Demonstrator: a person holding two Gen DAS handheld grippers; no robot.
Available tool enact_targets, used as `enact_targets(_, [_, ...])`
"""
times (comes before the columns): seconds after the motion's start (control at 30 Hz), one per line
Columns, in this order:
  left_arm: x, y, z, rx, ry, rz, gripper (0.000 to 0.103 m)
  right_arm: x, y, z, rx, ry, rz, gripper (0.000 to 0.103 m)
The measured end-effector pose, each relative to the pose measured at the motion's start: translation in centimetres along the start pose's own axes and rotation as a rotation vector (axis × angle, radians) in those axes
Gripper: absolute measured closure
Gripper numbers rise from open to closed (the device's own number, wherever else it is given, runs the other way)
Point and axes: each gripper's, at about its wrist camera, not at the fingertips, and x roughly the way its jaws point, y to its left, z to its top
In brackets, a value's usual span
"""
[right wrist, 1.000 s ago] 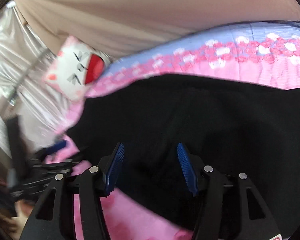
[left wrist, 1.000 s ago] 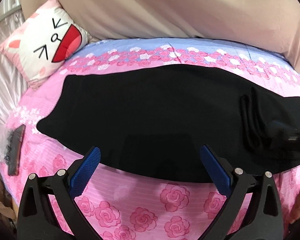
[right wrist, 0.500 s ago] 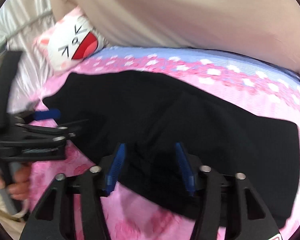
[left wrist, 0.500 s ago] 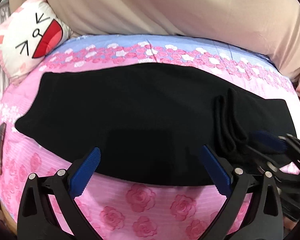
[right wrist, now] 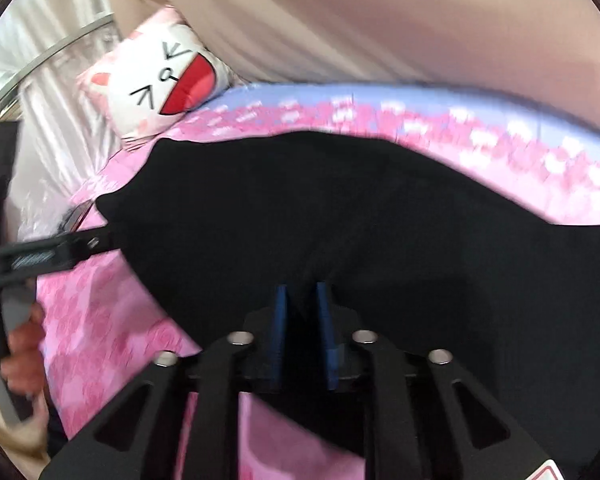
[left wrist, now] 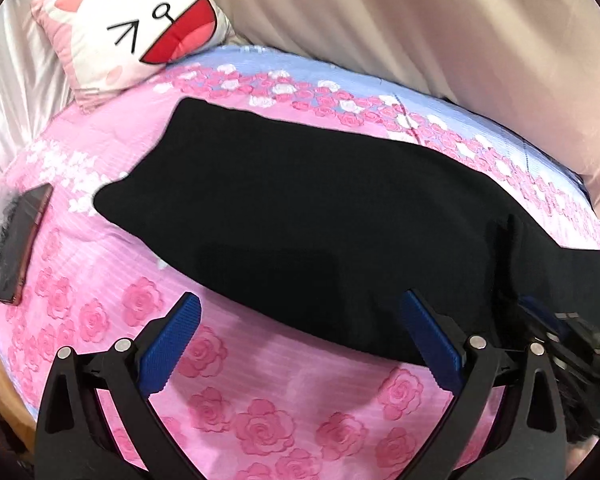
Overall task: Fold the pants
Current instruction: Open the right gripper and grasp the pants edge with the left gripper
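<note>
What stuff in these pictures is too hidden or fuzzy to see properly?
- Right wrist view: the bedsheet flowers are smeared by motion blur.
- Right wrist view: how much of the black pants the right gripper pinches is hidden between its fingers.
- Left wrist view: the pants' right end is cut off by the edge.
- Left wrist view: the dark flat object is too small to identify.
- Left gripper: open, nothing hidden.

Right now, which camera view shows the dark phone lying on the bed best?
The left wrist view. There the phone lies in full on the pink bedsheet, left of the black pants. In the right wrist view only a blurred sliver of it may show beside the pants' left tip, too unclear to be sure.
</note>
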Motion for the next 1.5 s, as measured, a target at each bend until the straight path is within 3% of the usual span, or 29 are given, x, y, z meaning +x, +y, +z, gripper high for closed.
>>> enact_targets(0.03, [-0.2,0.2,-0.2,0.007,-0.010,0.002,0.005,-0.9,0.0,-0.2,-0.022,-0.022,-0.027,0.043])
enact_targets(0.07, [-0.2,0.2,-0.4,0.010,-0.014,0.001,0.005,-2.0,0.1,-0.6,-0.067,-0.041,-0.064,0.040])
enact_targets(0.27, [1.4,-0.9,-0.7,0.020,0.052,-0.051,0.005,-0.3,0.6,-1.4,-0.217,0.035,-0.174,0.040])
enact_targets(0.4, [1.0,-1.8,-0.8,0.060,0.033,-0.063,0.005,1.9,0.0,-1.6,-0.216,0.066,-0.147,0.039])
enact_targets(0.43, [0.8,-1.7,-0.8,0.064,0.026,-0.062,0.005,2.2,-0.3,-1.4,-0.208,0.068,-0.139,0.040])
enact_targets(0.47, [0.8,-1.6,-0.7,0.063,0.023,-0.060,0.005,2.5,-0.7,-1.0,-0.187,0.070,-0.132,0.050])
enact_targets(0.5, [0.8,-1.3,-0.7,0.056,0.022,-0.058,0.005,2.6,-1.3,-0.6,-0.159,0.070,-0.140,0.064])
enact_targets(0.53, [0.8,-1.0,-0.6,0.050,0.021,-0.059,0.005,2.8,-2.0,0.1,-0.123,0.073,-0.143,0.086])
enact_targets(0.63, [0.8,0.4,-0.3,0.017,0.014,-0.051,0.005,1.6,-4.7,3.1,0.088,0.010,-0.010,0.087])
enact_targets(0.73, [0.5,2.0,0.2,-0.016,-0.006,-0.034,0.005,0.4,-2.7,6.0,0.095,-0.070,0.120,0.087])
enact_targets(0.8, [0.4,2.8,0.4,-0.036,-0.015,-0.026,0.005,2.1,-0.5,6.3,0.049,-0.041,0.153,0.086])
enact_targets(0.9, [0.8,3.8,0.5,-0.054,0.000,-0.009,0.005,8.2,1.7,4.2,-0.012,0.114,0.129,0.074])
enact_targets(0.93, [0.7,4.3,0.6,-0.065,-0.001,0.004,0.005,8.1,1.9,3.6,-0.008,0.068,0.122,0.073])
enact_targets(0.97, [0.6,5.0,0.6,-0.082,-0.009,0.012,0.005,6.9,2.1,3.5,0.007,0.029,0.133,0.061])
enact_targets(1.03, [0.2,7.6,0.6,-0.174,-0.030,-0.010,0.005,4.8,2.0,3.5,0.037,-0.014,0.164,0.057])
enact_targets(1.1, [0.9,11.2,0.5,-0.317,-0.002,-0.081,0.005,1.8,1.6,3.2,0.054,-0.095,0.144,0.052])
enact_targets(1.13, [1.5,12.6,0.5,-0.383,0.018,-0.107,0.005,0.7,1.4,2.8,0.059,-0.114,0.125,0.045])
enact_targets(1.2, [3.1,15.2,0.5,-0.512,0.036,-0.126,0.005,-1.2,0.2,1.7,0.082,-0.150,0.077,0.041])
enact_targets(1.27, [4.2,16.1,0.8,-0.570,0.017,-0.081,0.005,-2.1,-1.2,0.6,0.125,-0.147,0.042,0.039])
enact_targets(1.4, [6.2,14.5,2.9,-0.485,-0.033,0.046,0.005,-3.6,-4.2,-2.3,0.248,-0.129,-0.005,0.030])
enact_targets(1.43, [6.8,13.8,3.4,-0.448,-0.035,0.069,0.015,-3.7,-4.8,-2.9,0.276,-0.127,-0.009,0.030])
enact_targets(1.47, [7.0,12.7,4.0,-0.397,-0.044,0.082,0.033,-4.2,-5.5,-3.9,0.308,-0.132,-0.015,0.030])
enact_targets(1.5, [6.9,12.1,4.4,-0.370,-0.044,0.106,0.064,-4.9,-6.3,-4.8,0.339,-0.148,-0.029,0.030])
